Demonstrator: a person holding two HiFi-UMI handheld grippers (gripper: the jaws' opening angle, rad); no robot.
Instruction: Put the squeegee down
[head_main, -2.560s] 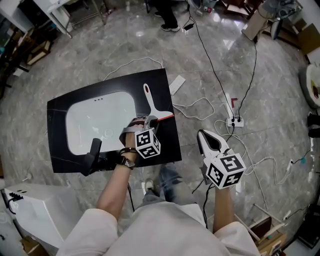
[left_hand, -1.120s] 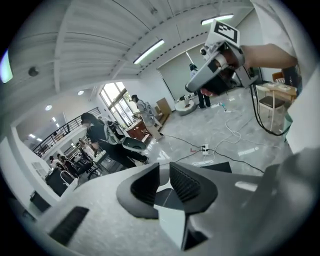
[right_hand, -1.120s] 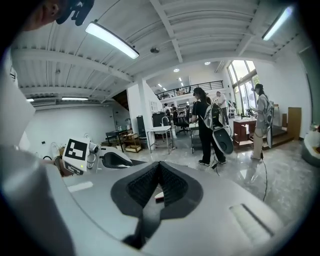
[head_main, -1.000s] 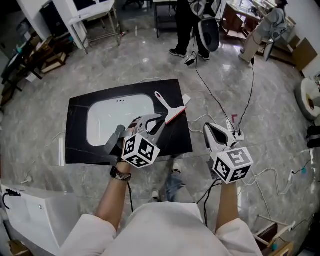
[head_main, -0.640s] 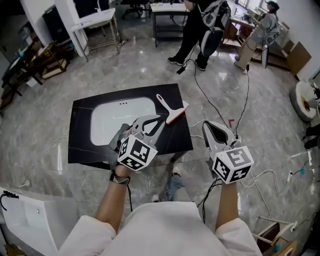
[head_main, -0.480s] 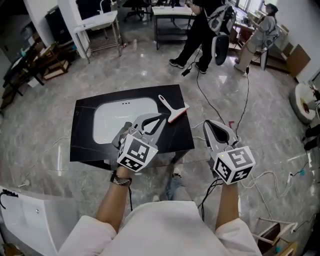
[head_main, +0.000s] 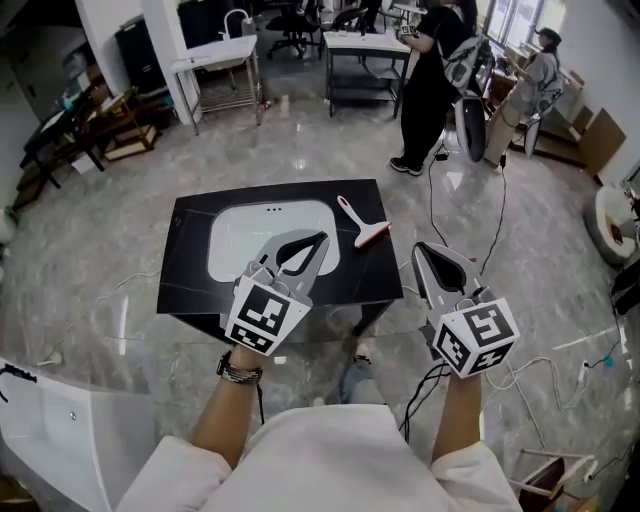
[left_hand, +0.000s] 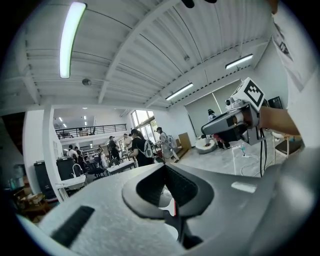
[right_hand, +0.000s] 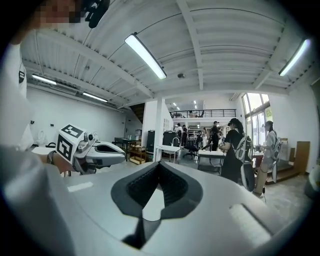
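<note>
**Squeegee down on the worktop, both tools shut and empty**

We looked down on a grey marble floor (head_main: 100, 200) with a person in black (head_main: 425, 90) standing at 1 o'clock. A black worktop (head_main: 190, 290) stood in front of us, with a white basin (head_main: 240, 230) set into it.

We held the left tool (head_main: 322, 239) above the worktop's near half. Its jaws were closed tip to tip with nothing gripped between them. We held the right tool (head_main: 418, 250) off the worktop's 3 o'clock edge, over the floor. Its jaws were likewise pressed together and empty.

The squeegee (head_main: 360, 222) lay flat on the worktop near its 2 o'clock corner, just beside the basin. Its white handle pointed toward 11 o'clock and its red-edged blade toward 5. It sat at 1 o'clock from the left tool, clear of both tools.
</note>
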